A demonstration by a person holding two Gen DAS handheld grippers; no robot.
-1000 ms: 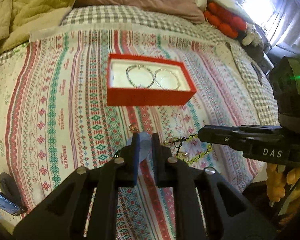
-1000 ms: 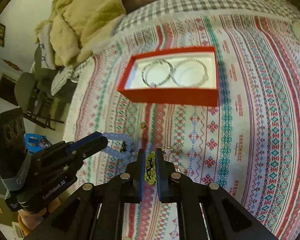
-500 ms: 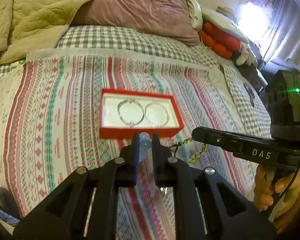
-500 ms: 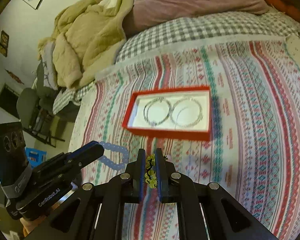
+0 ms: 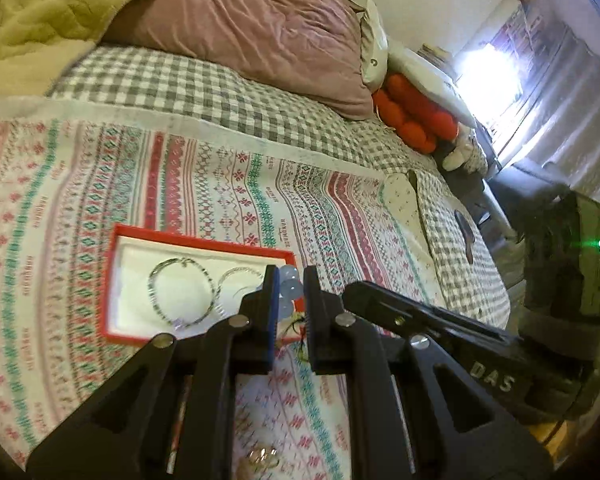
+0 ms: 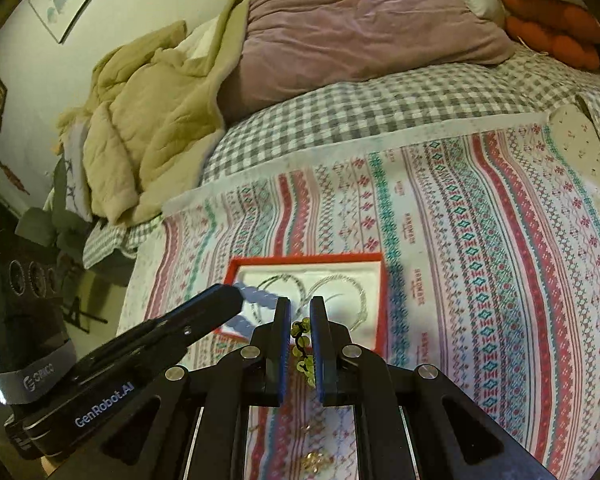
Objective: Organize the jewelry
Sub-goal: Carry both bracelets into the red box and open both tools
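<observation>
Two light, limp bead strands aloft over the red box (image 6: 381,304) on the bed: left claw (image 5: 289,286) nipped on pale-blue bracelet (image 5: 290,289), right claw (image 6: 300,322) clamped on yellow-green bracelet (image 6: 303,342); beads likely slippery, so grip the cord between them.

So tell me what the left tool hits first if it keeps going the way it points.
Probably the red box: the left tool, shut on a blue bracelet, aims at its right end, near the bangles. Depth is unclear.

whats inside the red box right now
Two silver bracelets lie side by side on the red box's white lining; the grippers and their held beads cover its near corner.
</observation>
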